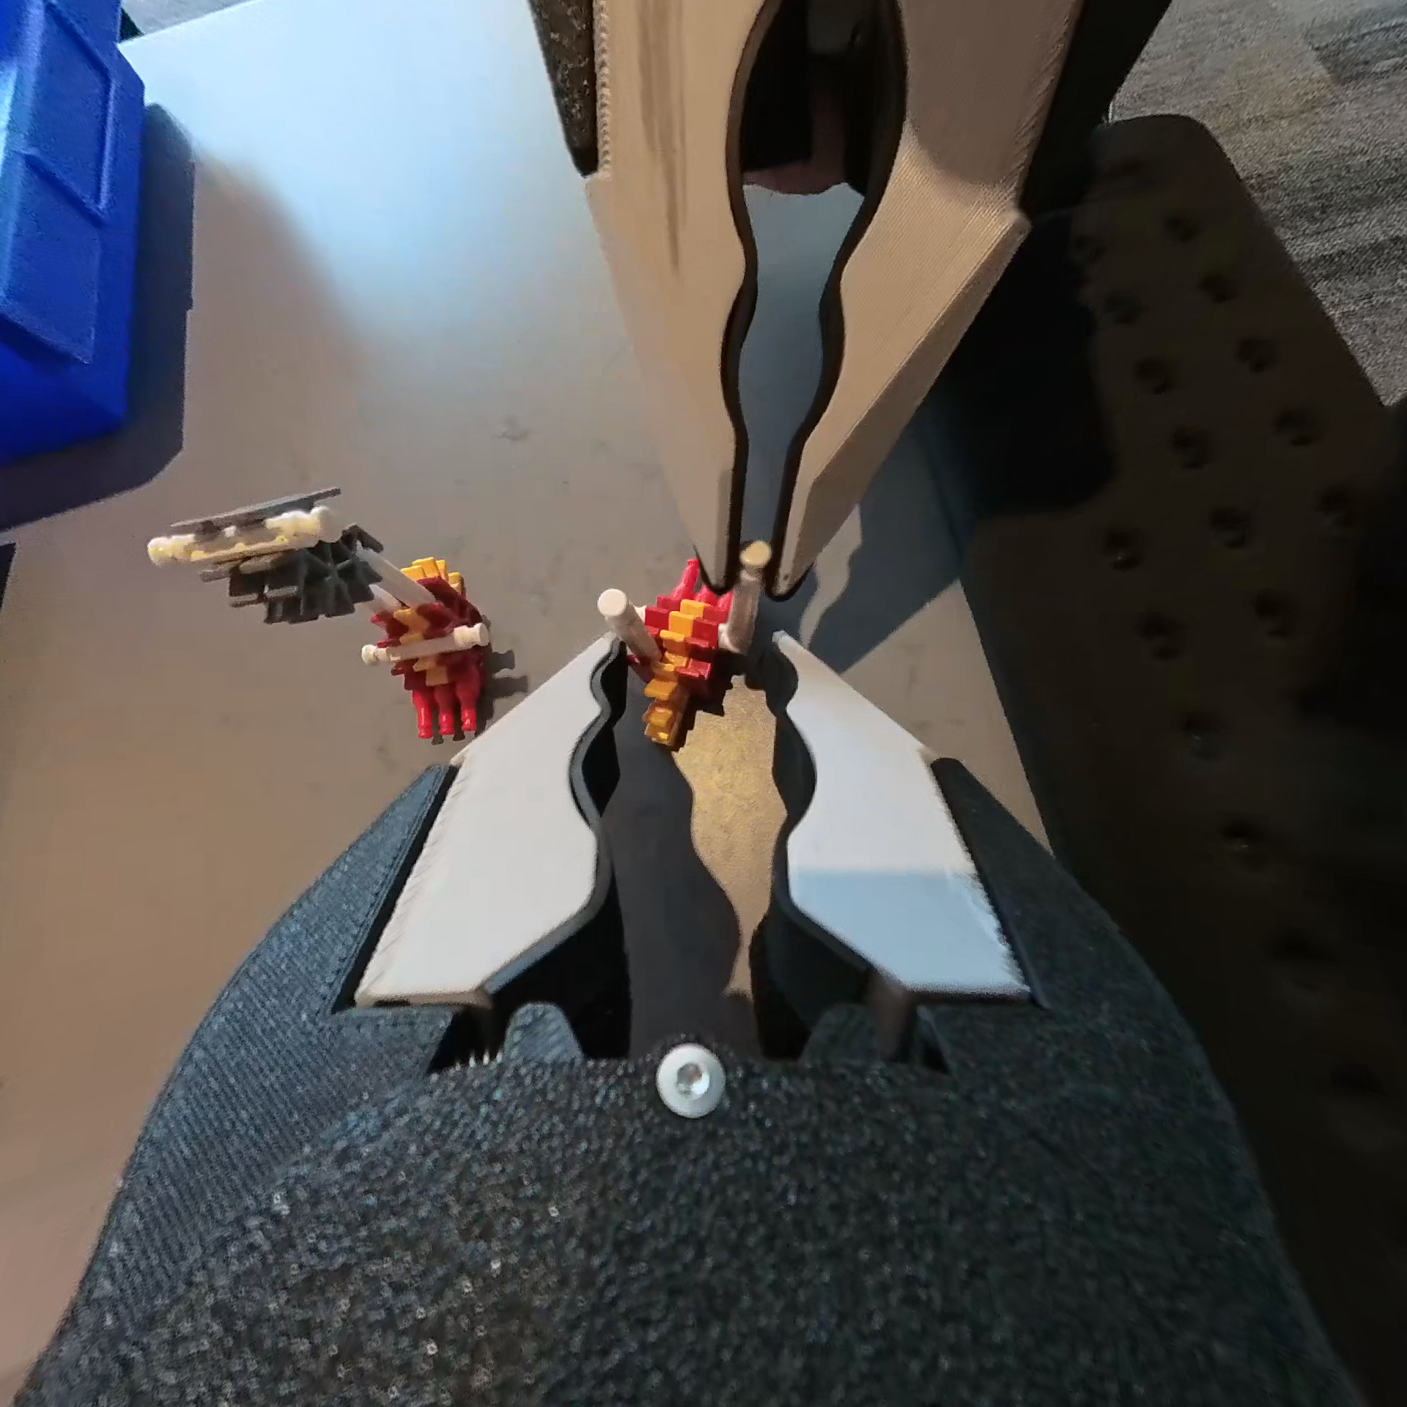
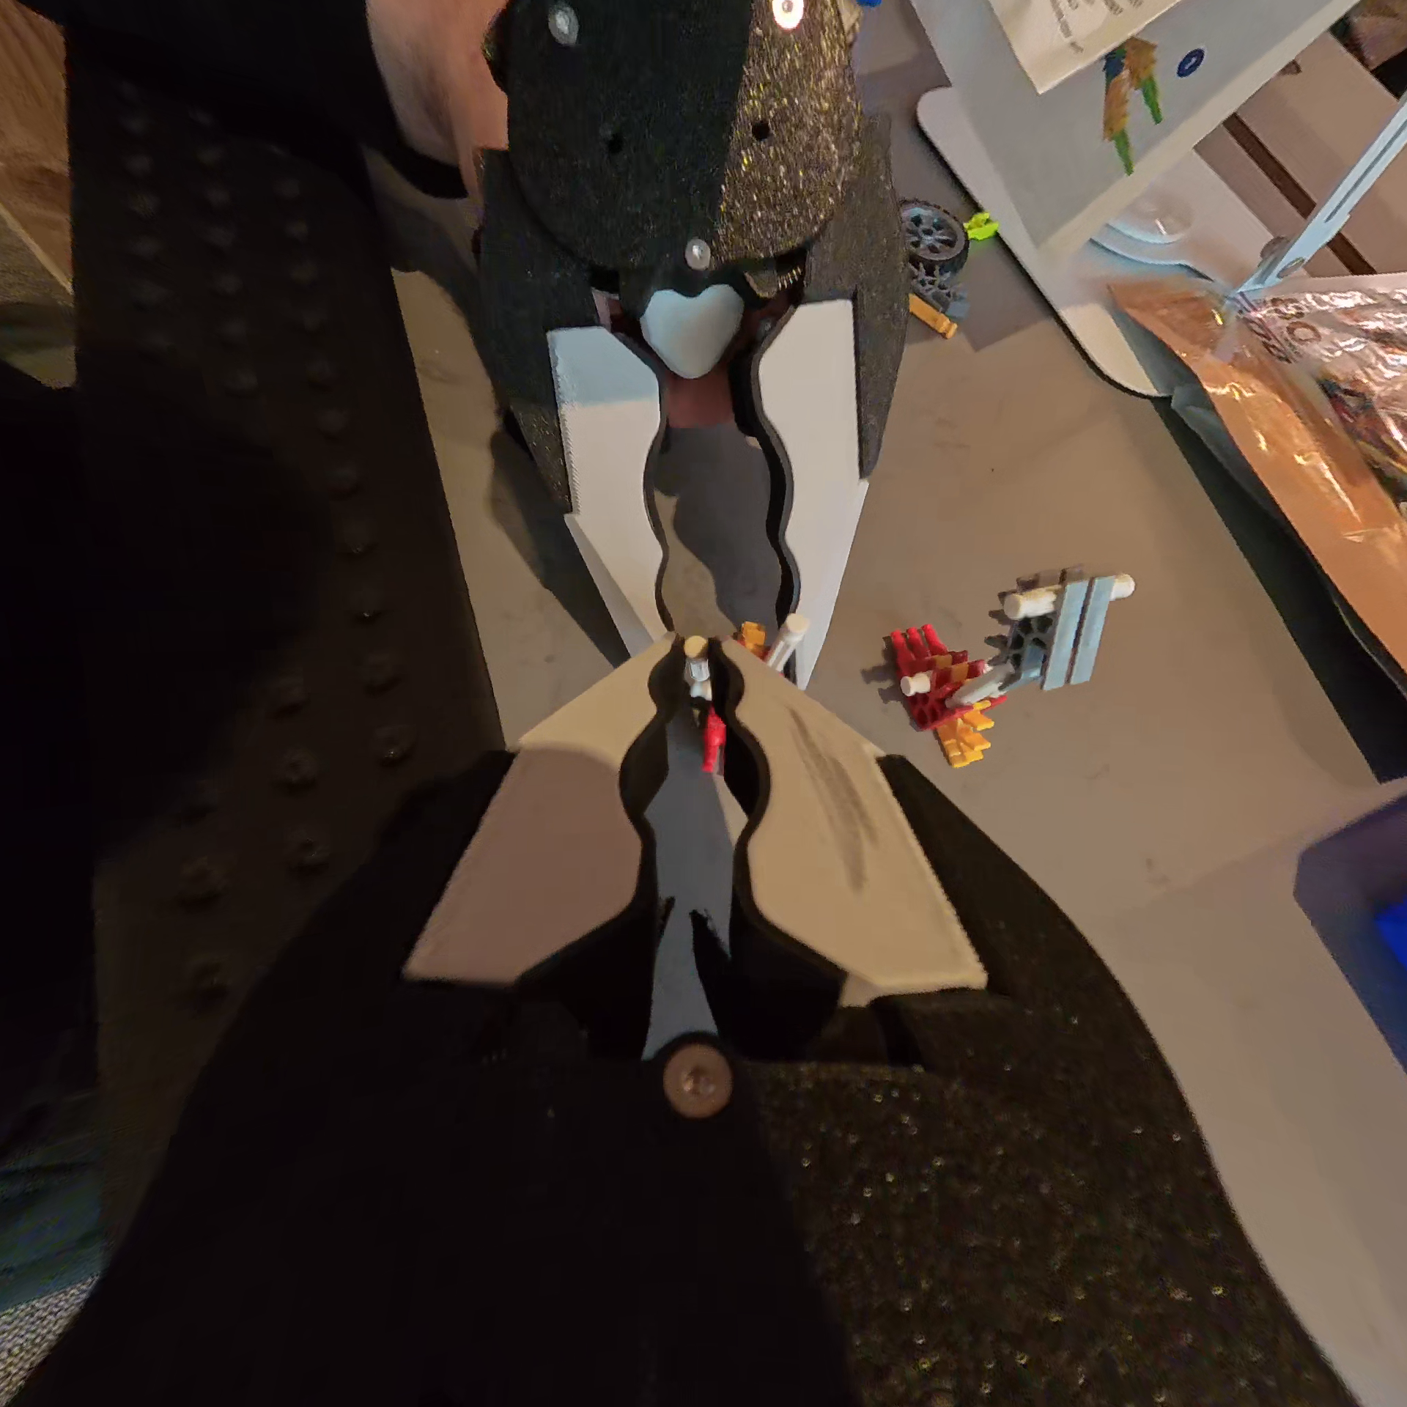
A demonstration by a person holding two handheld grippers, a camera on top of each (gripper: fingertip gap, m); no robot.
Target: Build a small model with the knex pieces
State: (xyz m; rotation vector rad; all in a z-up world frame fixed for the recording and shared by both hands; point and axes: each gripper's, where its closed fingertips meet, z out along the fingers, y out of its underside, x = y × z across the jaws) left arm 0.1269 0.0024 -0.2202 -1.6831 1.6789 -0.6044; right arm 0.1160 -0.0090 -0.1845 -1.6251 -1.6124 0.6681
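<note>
A small red, orange and yellow toy piece with white rods sits between the white fingers of my left gripper, which close on its sides just above the grey table. My right gripper comes in from above with tan fingers and is shut on one white rod of that piece. In the right wrist view, my right gripper pinches the white rod, with a red part below it. The left gripper faces it from the far side.
A second red and yellow piece joined to a grey connector block lies on the table to the left; it also shows in the right wrist view. Nearby are a blue bin, a black studded chair, a small wheel and a foil bag. My left and right fingertips are right by each other.
</note>
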